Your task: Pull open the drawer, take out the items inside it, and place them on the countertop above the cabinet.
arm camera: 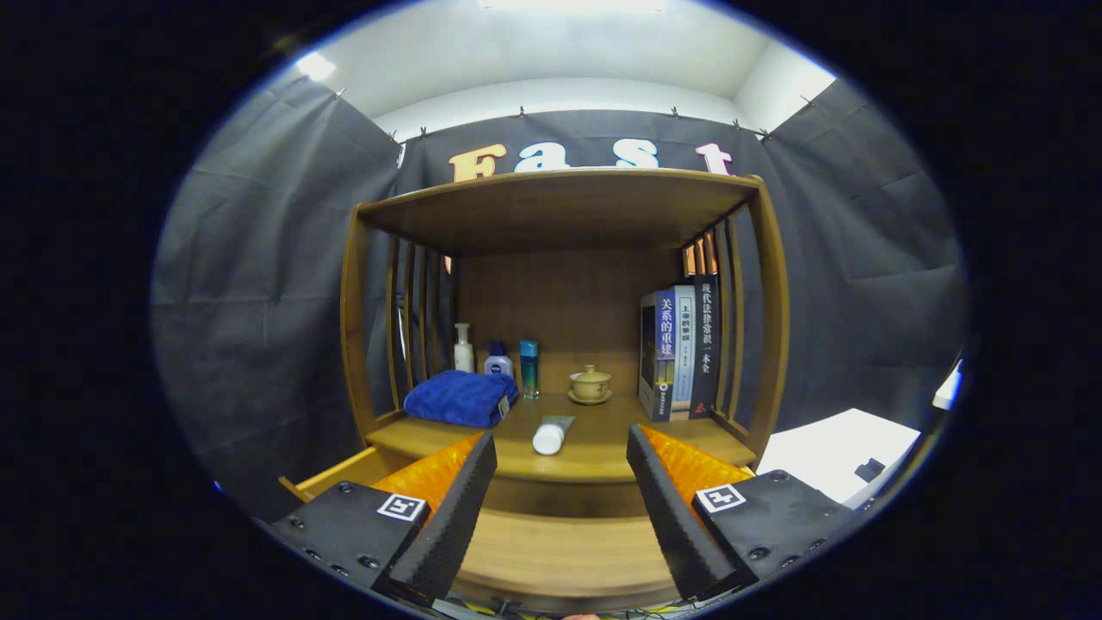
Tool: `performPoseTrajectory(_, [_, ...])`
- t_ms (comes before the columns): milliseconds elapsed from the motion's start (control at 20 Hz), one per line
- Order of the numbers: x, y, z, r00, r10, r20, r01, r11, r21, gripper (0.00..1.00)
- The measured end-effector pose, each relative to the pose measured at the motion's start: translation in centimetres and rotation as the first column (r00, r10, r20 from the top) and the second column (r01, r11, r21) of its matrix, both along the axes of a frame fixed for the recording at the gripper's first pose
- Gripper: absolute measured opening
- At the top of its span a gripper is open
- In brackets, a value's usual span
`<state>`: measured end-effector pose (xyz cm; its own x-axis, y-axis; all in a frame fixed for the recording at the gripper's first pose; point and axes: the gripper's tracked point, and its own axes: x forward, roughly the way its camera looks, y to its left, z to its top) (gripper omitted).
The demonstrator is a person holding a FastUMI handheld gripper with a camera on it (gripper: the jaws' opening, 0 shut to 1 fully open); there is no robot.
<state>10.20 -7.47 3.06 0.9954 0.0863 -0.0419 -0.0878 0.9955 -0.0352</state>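
Observation:
My gripper point(561, 441) is open, with nothing between its black pads point(456, 508). Below and between the fingers is the pulled-out wooden drawer point(560, 551), and the part of its floor that I see is bare. Its left side wall point(331, 475) juts out beside the left finger. Just beyond the fingertips a white tube point(551, 434) lies near the front edge of the cabinet's countertop point(603, 465). Further back on the countertop are a folded blue towel point(461, 398) and a lidded tea cup on a saucer point(590, 384).
Three small bottles point(497, 362) stand behind the towel against the cabinet's back. Several upright books point(680, 353) lean on the right slatted side. A top shelf point(560, 202) roofs the countertop. A white surface point(839, 452) lies to the right of the cabinet.

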Motion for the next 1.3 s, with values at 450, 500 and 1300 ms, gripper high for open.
performPoseTrajectory(450, [-6.7,4.3,-6.3,0.999,0.020,-0.038,-0.021,1.000,-0.017,0.98])
performPoseTrajectory(500, [-7.0,4.6,-7.5,0.998,0.017,-0.060,-0.016,1.000,0.004,0.98])
performPoseTrajectory(1300, [-5.8,2.5,-15.9,0.977,-0.133,-0.169,0.127,0.991,-0.045,0.97])
